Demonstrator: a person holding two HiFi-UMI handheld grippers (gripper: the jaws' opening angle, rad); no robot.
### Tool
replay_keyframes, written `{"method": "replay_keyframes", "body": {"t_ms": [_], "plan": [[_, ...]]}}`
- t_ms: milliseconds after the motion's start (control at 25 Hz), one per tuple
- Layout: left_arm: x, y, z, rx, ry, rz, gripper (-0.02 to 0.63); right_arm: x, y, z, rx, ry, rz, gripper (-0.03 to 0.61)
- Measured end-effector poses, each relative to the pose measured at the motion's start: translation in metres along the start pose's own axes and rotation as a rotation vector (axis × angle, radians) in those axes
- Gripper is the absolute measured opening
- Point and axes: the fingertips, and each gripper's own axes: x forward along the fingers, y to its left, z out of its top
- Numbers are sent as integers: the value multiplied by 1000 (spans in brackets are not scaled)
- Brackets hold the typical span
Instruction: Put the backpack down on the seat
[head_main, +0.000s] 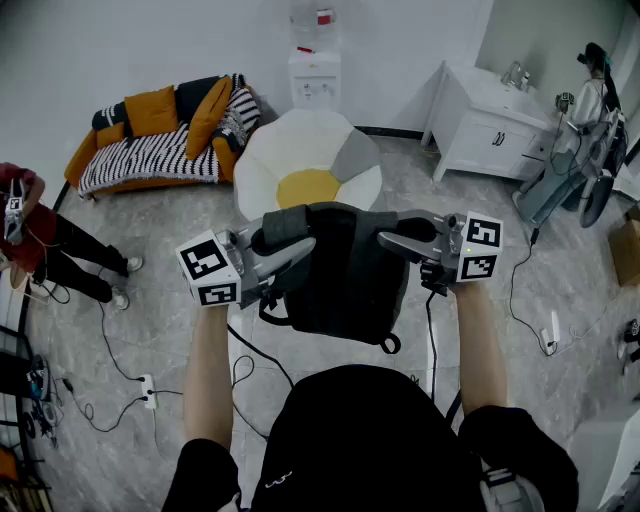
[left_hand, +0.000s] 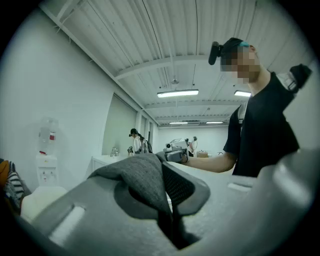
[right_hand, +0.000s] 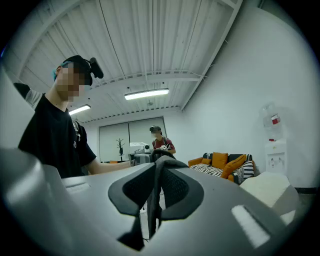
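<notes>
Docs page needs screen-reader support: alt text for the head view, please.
A black fabric backpack is held up in front of the person, its top corners clamped by the left gripper and the right gripper. Beyond it stands a white petal-shaped seat with a yellow centre, and an orange sofa is at the far left.

the backpack (head_main: 335, 275) was dark grey to black, soft and slack. it hung upright in the air, with a small loop dangling at its lower right corner. its top was stretched between the left gripper (head_main: 298, 247) and the right gripper (head_main: 392, 240), each clamped on its fabric: a thick grey fold on the left, a thin dark edge on the right. the seat (head_main: 300, 150) was a low, round, petal-shaped cushion, white with a yellow centre and one grey petal. it lay on the floor beyond the backpack, apart from it.
</notes>
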Motion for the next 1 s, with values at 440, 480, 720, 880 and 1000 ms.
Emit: {"method": "replay_keyframes", "body": {"t_ms": [440, 480, 720, 880, 1000], "plan": [[7, -6, 9, 50, 21, 52, 26, -13, -6, 10, 8, -76, 23, 37], [9, -6, 7, 58, 33, 61, 26, -15, -7, 11, 5, -82, 19, 37], [26, -4, -3, 71, 68, 76, 26, -30, -19, 10, -30, -108, -38, 37], [29, 0, -3, 45, 58, 84, 26, -32, -20, 11, -26, -102, -28, 37], [50, -4, -9, 40, 45, 90, 26, -54, -21, 4, -24, -103, -9, 37]]}}
